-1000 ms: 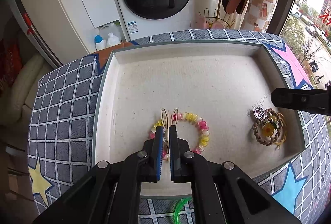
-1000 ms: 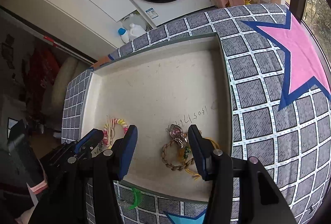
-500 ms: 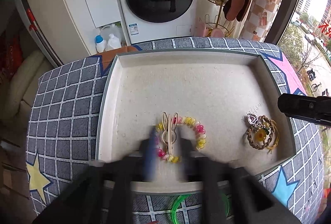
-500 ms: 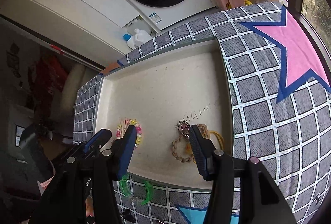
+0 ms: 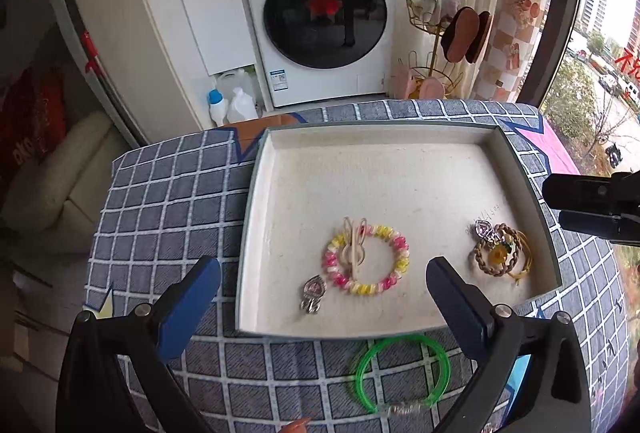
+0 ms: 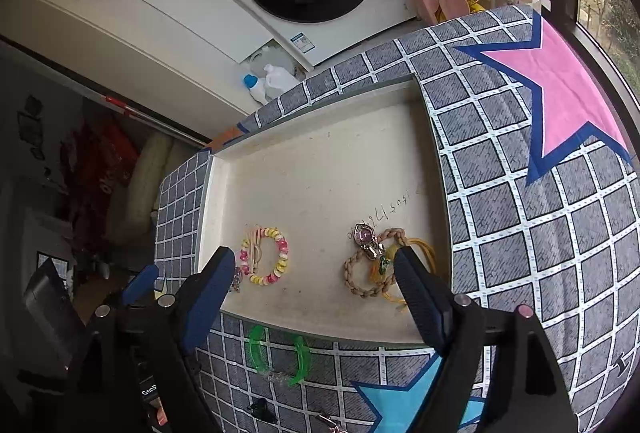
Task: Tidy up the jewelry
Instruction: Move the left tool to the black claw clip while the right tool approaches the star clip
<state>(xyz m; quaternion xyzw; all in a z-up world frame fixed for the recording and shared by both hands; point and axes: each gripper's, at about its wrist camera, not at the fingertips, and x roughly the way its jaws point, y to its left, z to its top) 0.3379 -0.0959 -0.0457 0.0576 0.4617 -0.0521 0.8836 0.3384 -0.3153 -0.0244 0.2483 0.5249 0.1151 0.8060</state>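
Both tongs gape empty: left (image 5: 322, 287) above the tray (image 5: 524, 169) edge, right (image 6: 314, 273) beside it. I keep the bead bracelet (image 5: 366, 259) in the tray; the green bangle (image 5: 402, 371) waits outside, likely next.

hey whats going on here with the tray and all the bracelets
A person with a gripper in each hand is sorting jewelry into a shallow tray. Both the left gripper and the right gripper are open and holding nothing. In the tray lie a pink and yellow beaded bracelet, a small silver pendant beside it, and a braided bracelet. A green bangle lies outside on the checked cloth.
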